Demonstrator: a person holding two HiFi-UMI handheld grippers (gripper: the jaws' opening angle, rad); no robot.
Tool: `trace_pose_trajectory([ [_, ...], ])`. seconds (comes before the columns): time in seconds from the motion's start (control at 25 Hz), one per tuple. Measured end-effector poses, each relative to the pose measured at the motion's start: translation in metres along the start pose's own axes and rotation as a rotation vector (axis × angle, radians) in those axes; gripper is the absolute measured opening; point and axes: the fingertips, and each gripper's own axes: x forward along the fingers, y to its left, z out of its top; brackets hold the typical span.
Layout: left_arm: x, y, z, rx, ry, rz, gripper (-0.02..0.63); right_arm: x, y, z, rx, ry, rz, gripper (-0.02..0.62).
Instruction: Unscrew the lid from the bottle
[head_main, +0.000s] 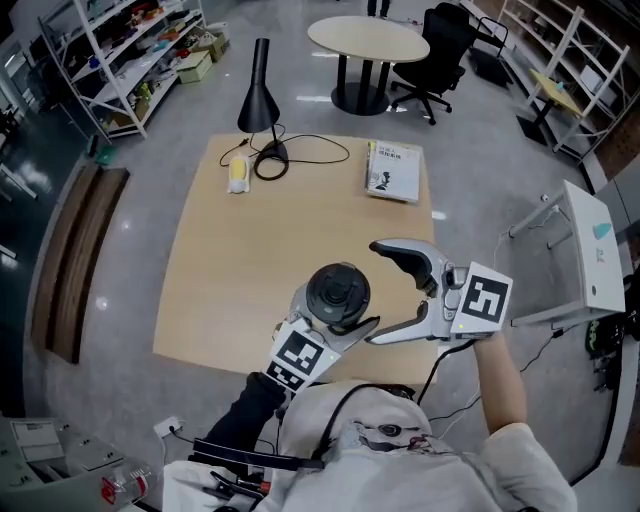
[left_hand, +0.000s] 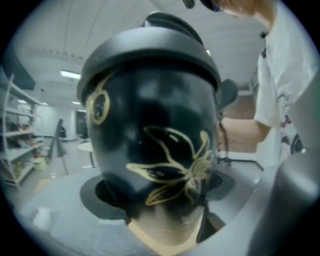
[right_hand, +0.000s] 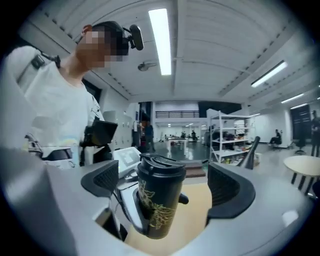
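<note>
While the left gripper (head_main: 335, 312) pinches the lower body of the black bottle (left_hand: 155, 150) between its fingers and holds it nearly upright above the table (head_main: 250, 260), the right gripper (head_main: 374, 293) waits with its fingers spread wide. Its pads (right_hand: 227, 186) stand on both sides of the lid (right_hand: 161, 167) without touching it. The lid seems to be just at the fingertips, not yet deep between them. The lid sits closed on the bottle, so I judge the step in hand is the approach for gripping it. The next move calls for sliding the spread fingers level around the lid's rim, closing them firmly, then turning while the left fingers stop the body from rotating.
</note>
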Motion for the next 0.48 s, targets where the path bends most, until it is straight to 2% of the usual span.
trace_pose_trajectory([
  [0.04, 0.001, 0.012, -0.004, 0.024, 0.032, 0.084, 0.428, 0.004, -0.003, -0.003, 0.000, 0.012, -0.047, 0.546],
  [0.08, 0.002, 0.019, -0.008, 0.048, 0.059, 0.133, 0.428, 0.010, -0.004, -0.006, -0.004, 0.029, -0.067, 0.546],
  [0.16, 0.007, 0.014, -0.013, 0.087, 0.086, 0.129, 0.428, 0.024, -0.002, -0.014, -0.036, 0.082, -0.051, 0.545],
  [0.24, 0.011, -0.002, -0.013, 0.108, 0.084, 0.061, 0.428, 0.036, 0.003, -0.022, -0.089, 0.114, 0.010, 0.524],
  [0.36, 0.012, -0.025, -0.010, 0.113, 0.055, -0.068, 0.428, 0.038, 0.022, -0.020, -0.147, 0.072, 0.181, 0.476],
  [0.48, 0.003, -0.060, 0.002, 0.136, -0.008, -0.313, 0.428, 0.026, 0.050, -0.013, -0.232, 0.064, 0.444, 0.474],
])
